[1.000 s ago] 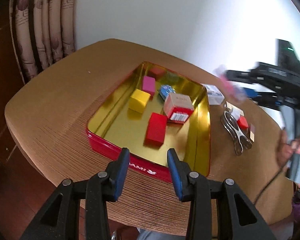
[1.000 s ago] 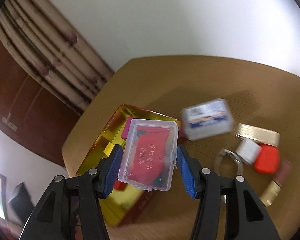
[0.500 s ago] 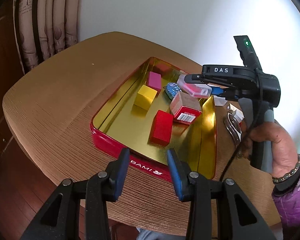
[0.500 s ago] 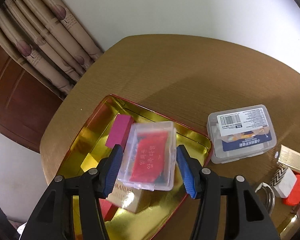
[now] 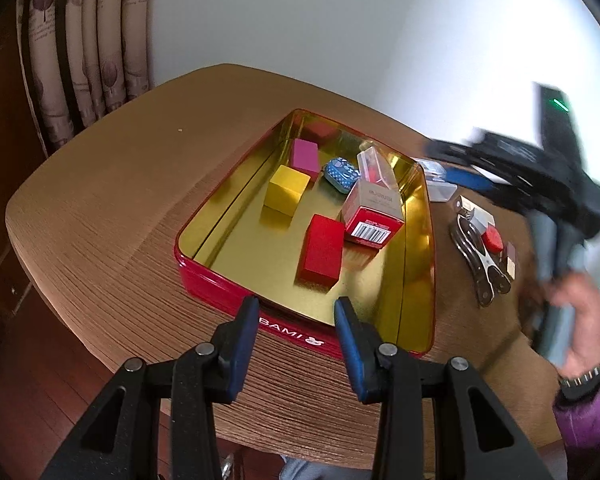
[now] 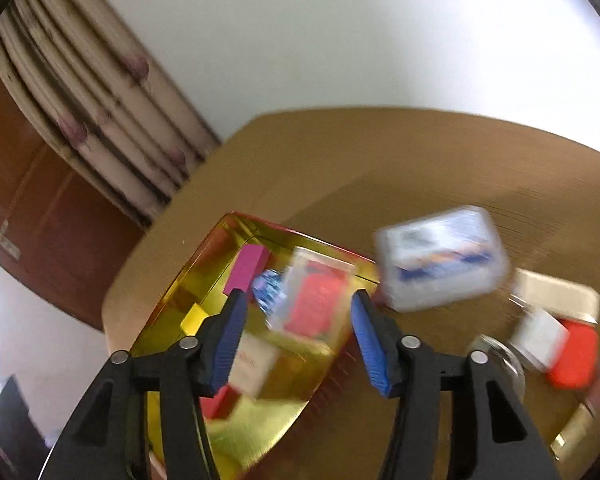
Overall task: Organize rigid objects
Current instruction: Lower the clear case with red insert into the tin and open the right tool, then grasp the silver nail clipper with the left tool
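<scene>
A red tin with a gold inside (image 5: 414,264) sits on the wooden table; it also shows in the right wrist view (image 6: 172,304). In it lie a yellow block (image 5: 286,190), a magenta block (image 5: 305,154), a red block (image 5: 321,249), a blue patterned piece (image 5: 342,174), a red-and-white carton (image 5: 374,210) and a clear case with a red card (image 5: 376,170), which leans on the carton (image 6: 316,300). My left gripper (image 5: 296,336) is open at the tin's near wall. My right gripper (image 6: 296,336) is open and empty above the tin, blurred by motion.
On the table right of the tin lie a clear box with a blue label (image 6: 440,260), a red piece (image 6: 572,354), a white piece (image 6: 540,336), a gold box (image 6: 556,292) and metal clips (image 5: 480,264). Curtains (image 5: 84,56) hang at the back left.
My right gripper opened and let go of the clear case, which now rests in the tin on the carton. The right gripper has pulled back to the right. The left gripper hardly moved.
</scene>
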A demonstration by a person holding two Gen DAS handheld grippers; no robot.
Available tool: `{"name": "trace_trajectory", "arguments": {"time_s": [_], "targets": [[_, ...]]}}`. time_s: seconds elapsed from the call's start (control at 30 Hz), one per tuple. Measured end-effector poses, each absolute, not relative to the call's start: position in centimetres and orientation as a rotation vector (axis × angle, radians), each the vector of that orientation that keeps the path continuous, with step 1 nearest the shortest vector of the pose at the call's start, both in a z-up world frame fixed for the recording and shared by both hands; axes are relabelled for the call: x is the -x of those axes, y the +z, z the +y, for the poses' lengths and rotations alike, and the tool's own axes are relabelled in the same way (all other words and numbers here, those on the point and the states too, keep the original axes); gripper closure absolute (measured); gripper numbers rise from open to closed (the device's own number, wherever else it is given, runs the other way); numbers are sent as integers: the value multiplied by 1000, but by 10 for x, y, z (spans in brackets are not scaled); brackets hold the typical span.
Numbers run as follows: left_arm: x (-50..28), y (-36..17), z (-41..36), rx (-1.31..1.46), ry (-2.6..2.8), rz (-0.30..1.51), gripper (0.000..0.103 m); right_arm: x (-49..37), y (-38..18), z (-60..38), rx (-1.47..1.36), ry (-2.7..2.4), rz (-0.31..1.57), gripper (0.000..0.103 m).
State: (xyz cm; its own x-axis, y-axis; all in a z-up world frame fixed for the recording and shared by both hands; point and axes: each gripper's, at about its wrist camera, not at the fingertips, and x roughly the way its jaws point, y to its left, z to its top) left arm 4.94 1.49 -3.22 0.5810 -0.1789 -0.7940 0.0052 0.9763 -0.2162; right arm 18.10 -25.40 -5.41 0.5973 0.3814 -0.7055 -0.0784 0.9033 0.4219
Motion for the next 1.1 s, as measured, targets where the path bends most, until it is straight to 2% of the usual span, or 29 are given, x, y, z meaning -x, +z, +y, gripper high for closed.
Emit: {"name": "trace_trajectory", "arguments": {"time_s": [0.07,0.17,0.3,0.4,0.47,0.53,0.6,0.87,1.1], "targets": [[-46,-30,11,178,-106,938,63,-145,-51,-285,-370,216,844,34],[-42,-27,3,144,-121,912,63,-86,-55,-341,-308,49,779,27],[-34,-20,-16,64,-146,883,63,-28,-74,-405,-137,-224,793,25],[-29,-15,-37,22,-188,886,63,2,-88,-448,-125,-349,817,24],[-27,-10,-58,-6,-226,891,63,14,-96,-467,-105,-416,823,14],[-27,-4,-78,-24,-257,893,63,20,-99,-480,-139,-441,821,12],[-29,1,-97,-34,-282,890,63,22,-99,-491,-189,-417,801,2],[-88,4,-175,81,-386,1012,63,30,-99,-497,-236,-327,794,1],[-152,-20,-205,157,-314,1110,63,33,-95,-493,-251,-259,771,1]]}}
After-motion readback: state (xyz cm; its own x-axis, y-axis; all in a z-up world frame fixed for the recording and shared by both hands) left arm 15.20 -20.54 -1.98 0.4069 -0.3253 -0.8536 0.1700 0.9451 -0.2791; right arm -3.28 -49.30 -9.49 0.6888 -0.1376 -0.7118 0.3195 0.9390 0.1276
